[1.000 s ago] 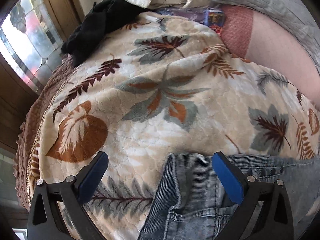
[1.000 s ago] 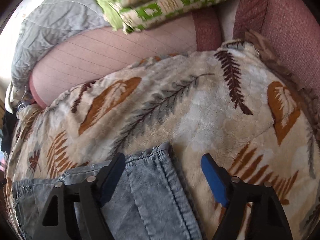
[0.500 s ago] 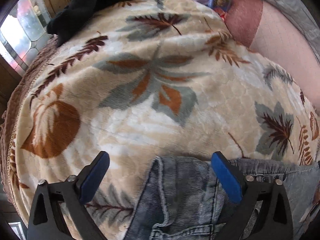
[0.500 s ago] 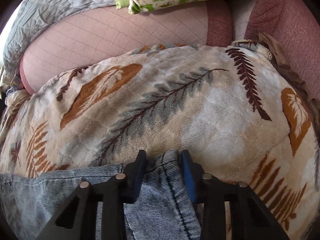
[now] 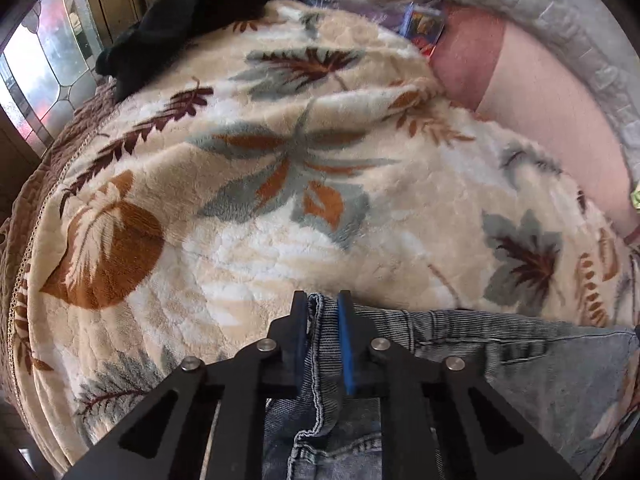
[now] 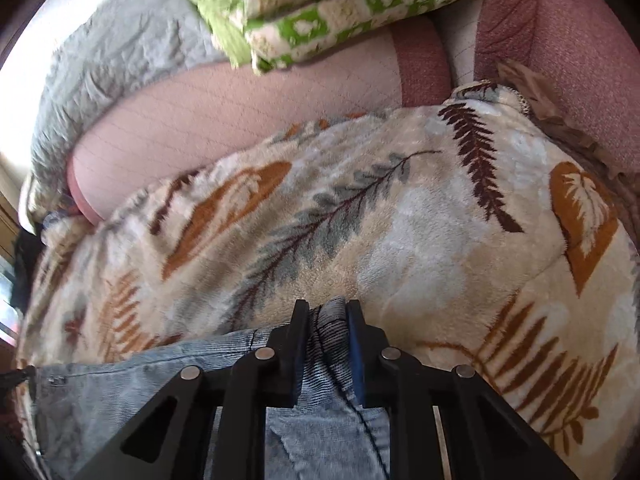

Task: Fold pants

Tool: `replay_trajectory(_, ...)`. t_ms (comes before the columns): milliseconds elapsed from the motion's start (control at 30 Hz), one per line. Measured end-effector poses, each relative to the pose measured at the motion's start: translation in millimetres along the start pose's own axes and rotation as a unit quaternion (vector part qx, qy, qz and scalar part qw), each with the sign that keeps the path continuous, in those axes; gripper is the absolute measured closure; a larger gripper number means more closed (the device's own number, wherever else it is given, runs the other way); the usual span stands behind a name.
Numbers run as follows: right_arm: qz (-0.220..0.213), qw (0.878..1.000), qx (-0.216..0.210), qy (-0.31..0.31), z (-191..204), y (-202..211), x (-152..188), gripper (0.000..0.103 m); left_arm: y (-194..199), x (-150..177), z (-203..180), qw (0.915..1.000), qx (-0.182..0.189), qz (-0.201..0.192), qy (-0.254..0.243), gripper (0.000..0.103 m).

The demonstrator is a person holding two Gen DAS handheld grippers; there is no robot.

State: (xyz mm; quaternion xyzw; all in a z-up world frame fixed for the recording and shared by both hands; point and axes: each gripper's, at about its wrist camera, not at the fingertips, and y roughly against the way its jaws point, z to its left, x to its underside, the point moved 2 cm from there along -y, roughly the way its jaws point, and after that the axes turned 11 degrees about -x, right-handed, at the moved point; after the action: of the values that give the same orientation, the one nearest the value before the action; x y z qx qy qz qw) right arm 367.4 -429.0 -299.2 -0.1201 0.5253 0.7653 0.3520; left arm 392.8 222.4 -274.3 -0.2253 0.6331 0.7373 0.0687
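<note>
Light blue denim pants [image 5: 520,364] lie on a cream leaf-print blanket [image 5: 304,184] on a bed. My left gripper [image 5: 322,304] is shut on the left corner of the pants' waistband edge, denim bunched between the pads. My right gripper [image 6: 328,310] is shut on the right corner of the same edge of the pants [image 6: 120,384]. The cloth stretches between the two grippers. The lower part of the pants is hidden behind the gripper frames.
A black garment [image 5: 184,16] lies at the blanket's [image 6: 400,240] far left by a window. A pink pillow [image 5: 540,100] and grey quilt [image 6: 112,64] lie beyond the blanket. A green-and-cream folded quilt [image 6: 332,4] sits at the far side. The bed edge drops off at left.
Both grippers have closed on the pants' edge: the right one shut about half a second ago, the left one since then. The pinched denim edge now sits lifted between each pair of pads.
</note>
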Motion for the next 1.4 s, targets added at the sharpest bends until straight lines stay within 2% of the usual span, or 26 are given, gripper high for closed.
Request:
replay_trajectory(167, -0.031, 0.999, -0.032, -0.003, 4, 46, 3, 0.084, 45, 2, 11, 0.9983, 0.029, -0.051, 0.003, 0.091)
replay_trajectory(367, -0.067, 0.996, -0.057, 0.008, 12, 112, 23, 0.084, 107, 24, 40, 0.9920, 0.070, -0.101, 0.028, 0.092)
replay_trajectory(500, -0.074, 0.995, -0.071, 0.003, 8, 152, 48, 0.084, 143, 59, 63, 0.9873, 0.089, -0.127, 0.034, 0.092)
replay_trajectory(667, -0.071, 0.994, -0.078, -0.007, -5, 193, 95, 0.084, 169, 111, 88, 0.9846, 0.094, -0.143, 0.034, 0.092)
replay_trajectory(833, -0.048, 0.996, -0.077, -0.014, -15, 217, 151, 0.084, 167, 172, 103, 0.9871, 0.079, -0.136, 0.028, 0.092)
replay_trajectory(1033, -0.008, 0.998, -0.067, -0.014, -25, 223, 213, 0.084, 135, 233, 120, 0.9923, 0.064, -0.097, 0.042, 0.092)
replay_trajectory(1067, -0.002, 0.998, -0.064, -0.016, -28, 224, 222, 0.084, 129, 240, 124, 0.9929, 0.060, -0.089, 0.051, 0.093)
replay_trajectory(1100, 0.005, 0.998, -0.060, -0.019, -31, 223, 229, 0.084, 123, 246, 130, 0.9932, 0.053, -0.081, 0.064, 0.100)
replay_trajectory(1267, 0.025, 0.996, -0.070, -0.049, -47, 224, 252, 0.084, 104, 262, 161, 0.9913, 0.044, -0.058, 0.110, 0.100)
replay_trajectory(1333, 0.055, 0.996, -0.055, -0.045, -49, 219, 258, 0.083, 102, 266, 169, 0.9899, 0.052, -0.051, 0.122, 0.100)
replay_trajectory(1400, 0.078, 0.995, -0.045, -0.052, -52, 215, 264, 0.072, 107, 267, 165, 0.9888, 0.077, -0.052, 0.117, 0.100)
